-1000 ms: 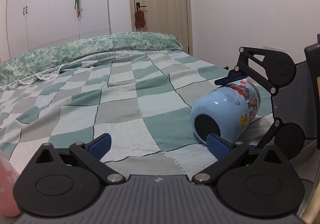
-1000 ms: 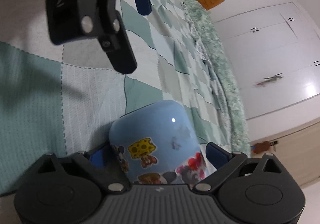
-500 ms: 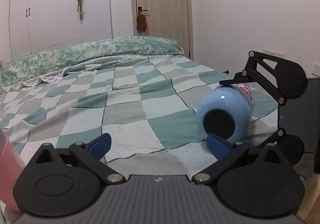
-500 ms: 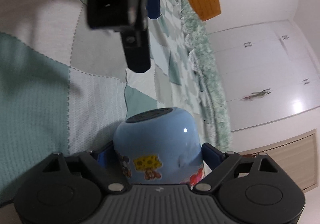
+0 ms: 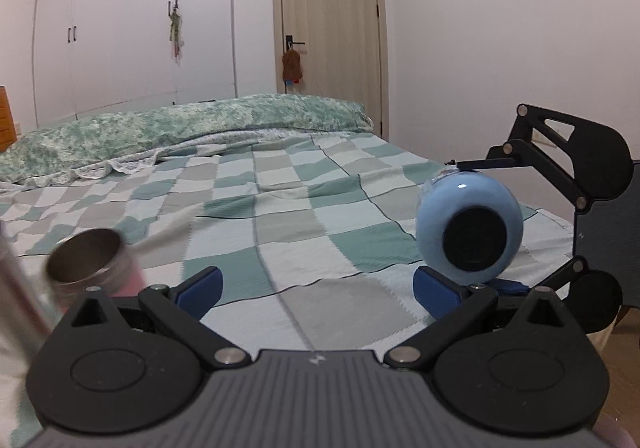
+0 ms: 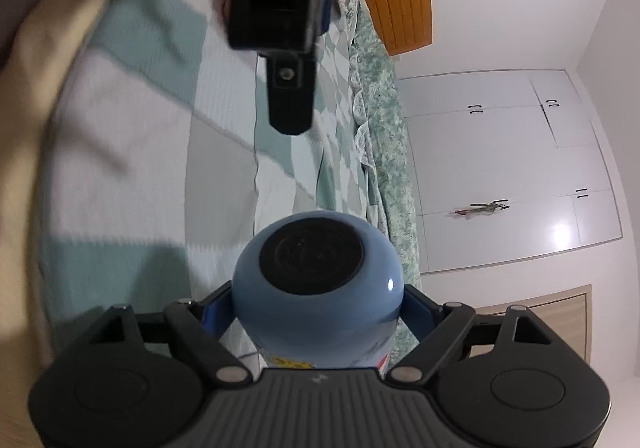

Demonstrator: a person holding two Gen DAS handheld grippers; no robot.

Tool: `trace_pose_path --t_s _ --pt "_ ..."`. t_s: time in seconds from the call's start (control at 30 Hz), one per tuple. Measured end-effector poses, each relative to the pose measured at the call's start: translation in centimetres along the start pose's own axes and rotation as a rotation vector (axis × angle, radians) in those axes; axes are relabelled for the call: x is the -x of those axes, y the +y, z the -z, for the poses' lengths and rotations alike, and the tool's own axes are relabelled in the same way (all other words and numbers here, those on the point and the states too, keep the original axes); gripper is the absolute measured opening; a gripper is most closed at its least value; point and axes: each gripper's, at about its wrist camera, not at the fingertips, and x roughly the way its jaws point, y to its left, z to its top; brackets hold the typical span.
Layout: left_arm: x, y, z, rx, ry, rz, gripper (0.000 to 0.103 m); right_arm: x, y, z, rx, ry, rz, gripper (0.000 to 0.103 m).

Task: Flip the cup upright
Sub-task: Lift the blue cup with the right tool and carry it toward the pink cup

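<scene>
The light blue cup (image 6: 320, 288) with cartoon stickers lies sideways in my right gripper (image 6: 316, 312), which is shut on its body. Its black round base (image 6: 312, 254) faces the camera and its mouth is hidden. In the left wrist view the cup (image 5: 468, 236) hangs above the bed at the right, base toward the camera, with the right gripper's fingers above and below it. My left gripper (image 5: 316, 284) is open and empty, left of the cup. The left gripper's body (image 6: 284, 0) shows blurred at the top of the right wrist view.
A green, grey and white checked bedspread (image 5: 280, 216) covers the bed. A pink cup with a metal rim (image 5: 92, 260) stands at the near left, beside a blurred clear object (image 5: 20, 296). A dark chair (image 5: 608, 240) stands at the right. Wardrobes and a door stand behind.
My right gripper has turned the blue cup so its black base now faces both cameras, and lifted it off the bedspread. The left gripper has swung, bringing the pink cup's open rim into view.
</scene>
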Motion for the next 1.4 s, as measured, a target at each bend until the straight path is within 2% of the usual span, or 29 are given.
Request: trace_pose_path --t_s 0.23,0.33,0.6,0.7,0.8,0.93,0.97,1.0,1.03,1.07,1.2,1.4 --pt "5.2 3.9 1.6 0.015 -0.023 -0.023 0.103 3.5 1.1 -6.2 0.022 0.047 -0.042 0.084" --pt "7.2 5.8 2.6 0.028 -0.026 -0.038 0.103 4.0 1.5 -9.6 -0.008 0.057 -0.107 0.084" --pt "10.2 10.7 4.9 0.068 -0.009 -0.113 0.103 1.2 3.3 -17.0 -0.073 0.052 -0.237 0.085" --pt "10.8 12.3 5.5 0.088 0.002 -0.146 0.103 -0.8 3.9 -18.7 -0.096 0.063 -0.216 0.085" --pt "11.2 13.4 6.0 0.099 0.014 -0.171 0.103 -2.7 4.0 -19.9 -0.117 0.073 -0.230 0.085" --pt "11.2 13.6 5.9 0.089 0.028 -0.185 0.103 -2.8 3.8 -19.9 -0.145 0.047 -0.251 0.085" --pt "11.2 13.4 5.8 0.079 0.030 -0.184 0.103 -2.6 3.5 -19.6 -0.167 0.039 -0.252 0.088" --pt "11.1 13.2 5.7 0.067 0.029 -0.180 0.103 -2.2 3.2 -19.1 -0.203 0.026 -0.243 0.093" --pt "11.0 13.0 5.5 0.052 0.029 -0.173 0.103 -1.3 3.0 -18.5 -0.246 0.012 -0.224 0.102" --pt "10.8 12.6 5.4 0.035 0.027 -0.163 0.103 -0.4 2.7 -17.8 -0.300 -0.003 -0.205 0.103" --pt "9.8 10.6 4.3 -0.068 0.023 -0.107 0.103 3.1 0.8 -13.7 -0.614 -0.028 -0.152 0.103" --pt "7.4 6.5 2.3 -0.275 0.056 0.050 0.103 6.7 0.2 -6.5 -1.130 0.007 -0.082 0.103"
